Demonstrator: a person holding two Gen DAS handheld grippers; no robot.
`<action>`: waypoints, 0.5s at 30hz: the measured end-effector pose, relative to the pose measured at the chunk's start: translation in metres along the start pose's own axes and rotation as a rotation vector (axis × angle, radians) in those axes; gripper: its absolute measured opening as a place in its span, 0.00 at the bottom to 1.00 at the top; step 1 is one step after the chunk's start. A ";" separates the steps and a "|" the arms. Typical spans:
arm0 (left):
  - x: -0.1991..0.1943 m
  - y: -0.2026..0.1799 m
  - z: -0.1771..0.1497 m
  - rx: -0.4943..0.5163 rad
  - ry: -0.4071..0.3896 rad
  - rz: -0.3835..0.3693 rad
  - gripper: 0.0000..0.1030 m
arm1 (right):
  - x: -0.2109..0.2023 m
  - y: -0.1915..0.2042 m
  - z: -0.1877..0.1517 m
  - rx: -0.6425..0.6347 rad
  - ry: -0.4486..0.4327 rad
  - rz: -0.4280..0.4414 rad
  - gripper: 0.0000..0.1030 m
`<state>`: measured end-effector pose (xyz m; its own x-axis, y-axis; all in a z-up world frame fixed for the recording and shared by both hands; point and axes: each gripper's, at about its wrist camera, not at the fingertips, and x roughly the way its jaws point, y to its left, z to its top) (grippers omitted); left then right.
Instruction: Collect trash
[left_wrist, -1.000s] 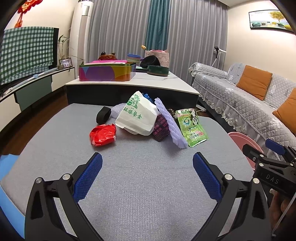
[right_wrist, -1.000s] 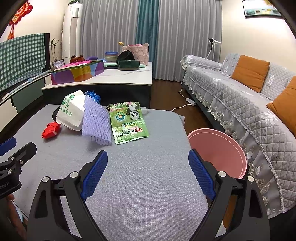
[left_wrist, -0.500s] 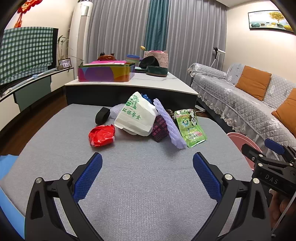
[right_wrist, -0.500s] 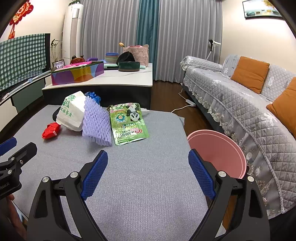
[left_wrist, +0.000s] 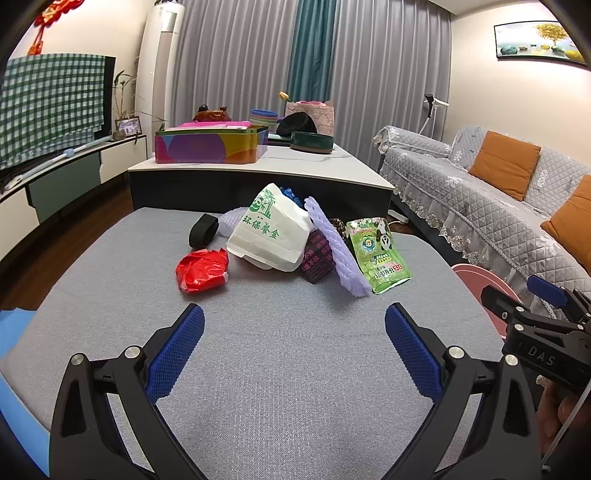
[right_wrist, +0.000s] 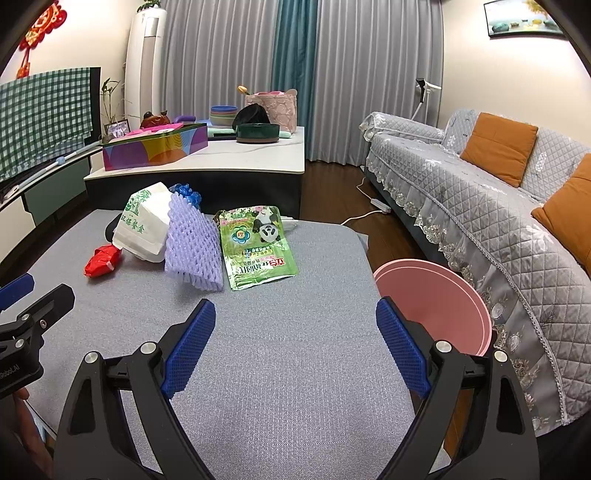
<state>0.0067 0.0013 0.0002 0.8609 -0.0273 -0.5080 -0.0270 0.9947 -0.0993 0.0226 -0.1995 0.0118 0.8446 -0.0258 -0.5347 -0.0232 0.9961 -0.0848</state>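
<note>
Hovering over a grey tabletop (left_wrist: 288, 369), the left gripper (left_wrist: 294, 338) has its jaws spread wide and holds nothing; its blue pads (left_wrist: 177, 350) frame bare surface. The right gripper (right_wrist: 295, 332) is likewise spread wide and empty, above the same tabletop (right_wrist: 295, 387) nearer its right edge. The trash lies in a loose cluster at the far side of the table, well apart from both grippers: a crumpled red wrapper (left_wrist: 202, 269) at the left, a black band (left_wrist: 202, 229) behind it, a white paper bag with green print (left_wrist: 271, 233) in the middle, a dark maroon packet (left_wrist: 317, 258) tucked against the bag, a purple foam net (left_wrist: 341, 251) leaning on that packet, and a green panda pouch (left_wrist: 378, 254) lying flat at the right. From the right wrist view the foam net (right_wrist: 194, 249) lies just beside the pouch (right_wrist: 255, 249), with a bit of blue plastic (right_wrist: 186, 194) showing behind the paper bag (right_wrist: 146, 229). A pink bin (right_wrist: 439, 299) stands on the floor just beside the table's right edge, between table and sofa (right_wrist: 480, 206)
</note>
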 end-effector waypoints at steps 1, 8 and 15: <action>0.000 0.001 0.000 0.000 0.000 0.000 0.92 | 0.000 0.000 0.000 0.000 0.000 0.000 0.85; 0.000 0.000 0.000 -0.001 -0.002 -0.001 0.92 | 0.000 0.000 0.000 0.001 0.000 0.000 0.85; 0.000 -0.001 0.001 0.000 -0.002 -0.004 0.92 | 0.000 0.000 0.000 0.001 0.000 0.001 0.84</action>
<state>0.0068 0.0003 0.0010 0.8619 -0.0306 -0.5062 -0.0239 0.9946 -0.1009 0.0223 -0.1993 0.0115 0.8448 -0.0253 -0.5345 -0.0232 0.9962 -0.0838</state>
